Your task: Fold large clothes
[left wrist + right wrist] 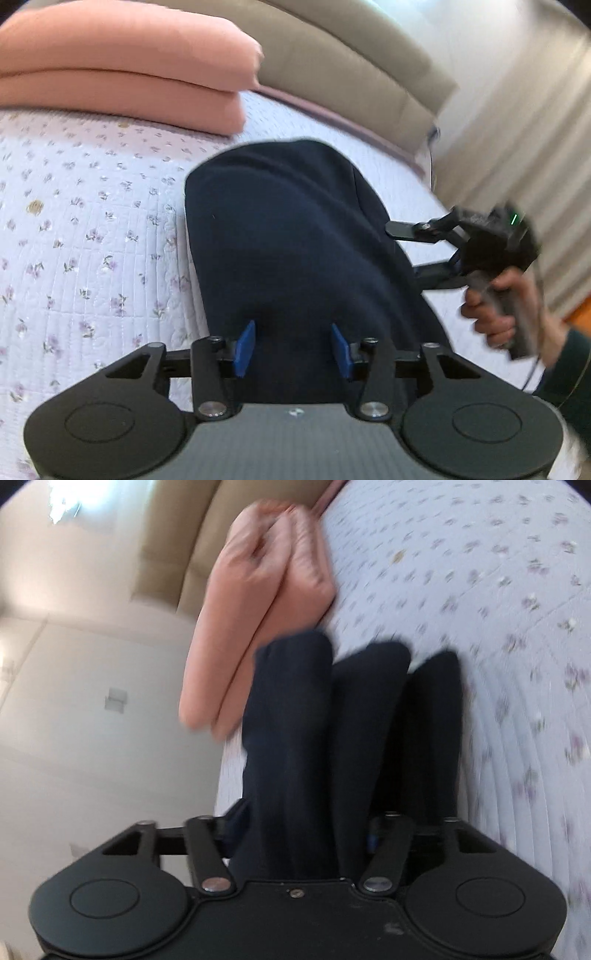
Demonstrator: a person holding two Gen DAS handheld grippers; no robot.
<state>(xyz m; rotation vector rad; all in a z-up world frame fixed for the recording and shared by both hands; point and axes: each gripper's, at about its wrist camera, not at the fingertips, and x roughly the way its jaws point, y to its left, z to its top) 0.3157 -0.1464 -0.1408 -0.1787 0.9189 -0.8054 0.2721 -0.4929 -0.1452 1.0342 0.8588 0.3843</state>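
Observation:
A navy garment [295, 240], folded into a thick pad, lies on the floral bedspread [92, 240]. My left gripper [293, 349] is over its near end. The blue pads [245, 349] stand apart with their inner faces bare and navy cloth lying between them. My right gripper [408, 253], held by a hand [491, 314], is at the garment's right edge with its fingers spread wide. In the blurred right wrist view the garment [325, 738] shows as stacked folds running into the right gripper [295, 830] and hiding most of its fingers.
A folded pink blanket [122, 74] [258, 609] lies at the head of the bed, just beyond the garment. Behind it stands a beige padded headboard [351, 62]. The bed's edge and a pale curtain [517, 129] are on the right.

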